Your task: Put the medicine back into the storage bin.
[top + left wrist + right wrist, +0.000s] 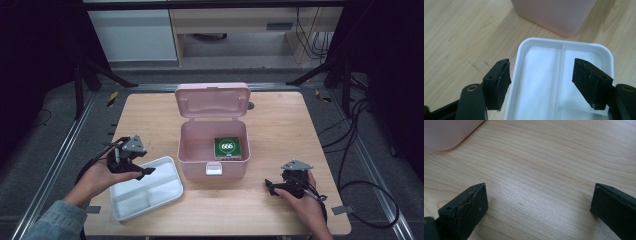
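Left tongs (pixel 541 82) are gaping over the white tray (pixel 524 50), gripping nothing; right tongs (pixel 539 210) are gaping wide, empty, above the desk (pixel 549 157).

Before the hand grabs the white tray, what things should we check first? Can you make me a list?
1. Left tool open wide enough for the white tray's rim: ok.
2. Tray rim between its pads: ok, not pressed yet.
3. Tray compartments empty: ok.
4. Pink box lid open: ok.
5. Room in the box beside the green packet: ok.
6. Right tool out of the way, open over the table: ok.
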`<state>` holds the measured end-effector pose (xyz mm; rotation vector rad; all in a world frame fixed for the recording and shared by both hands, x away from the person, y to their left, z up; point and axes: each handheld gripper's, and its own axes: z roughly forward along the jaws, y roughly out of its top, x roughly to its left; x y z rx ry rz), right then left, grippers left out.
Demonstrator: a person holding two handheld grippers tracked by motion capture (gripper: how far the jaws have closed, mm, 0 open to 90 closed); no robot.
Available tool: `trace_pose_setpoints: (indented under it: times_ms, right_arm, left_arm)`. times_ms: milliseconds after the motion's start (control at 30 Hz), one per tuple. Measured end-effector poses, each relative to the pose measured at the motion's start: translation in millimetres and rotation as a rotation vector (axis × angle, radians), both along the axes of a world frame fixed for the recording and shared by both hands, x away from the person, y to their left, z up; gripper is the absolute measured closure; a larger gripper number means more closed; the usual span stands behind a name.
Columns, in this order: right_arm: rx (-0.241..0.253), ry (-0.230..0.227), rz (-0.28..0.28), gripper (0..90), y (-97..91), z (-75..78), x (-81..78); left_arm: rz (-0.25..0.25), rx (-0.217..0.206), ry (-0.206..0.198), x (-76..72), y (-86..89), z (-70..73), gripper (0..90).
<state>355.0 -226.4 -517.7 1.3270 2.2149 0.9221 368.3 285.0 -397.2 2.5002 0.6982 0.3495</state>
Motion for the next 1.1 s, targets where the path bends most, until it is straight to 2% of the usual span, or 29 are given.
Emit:
trace_pose_setpoints:
  times_ms: [167, 467, 533, 733, 1100]
  right_arm:
    - [0.0, 0.0, -0.002, 1.1, 0.1, 0.0, 0.0]
    - [0.0, 0.0, -0.002, 1.1, 0.2, 0.0, 0.0]
    - [0.0, 0.0, -0.002, 1.1, 0.2, 0.0, 0.0]
    - [0.0, 0.0, -0.003, 1.1, 0.2, 0.0, 0.0]
    - [0.001, 0.002, -0.006, 1.1, 0.6, 0.0, -0.1]
  left_arm:
    - [0.01, 0.001, 0.021, -9.3, 9.0, -13.1, 37.6]
    - [0.011, 0.028, 0.07, -28.1, 19.1, -39.6, 47.1]
    - [0.022, 0.022, 0.08, -31.2, 21.9, -45.9, 49.7]
    - [0.027, 0.052, 0.105, -37.2, 26.0, -64.1, 52.7]
    - [0.014, 0.082, 0.139, -32.7, 28.1, -70.9, 63.0]
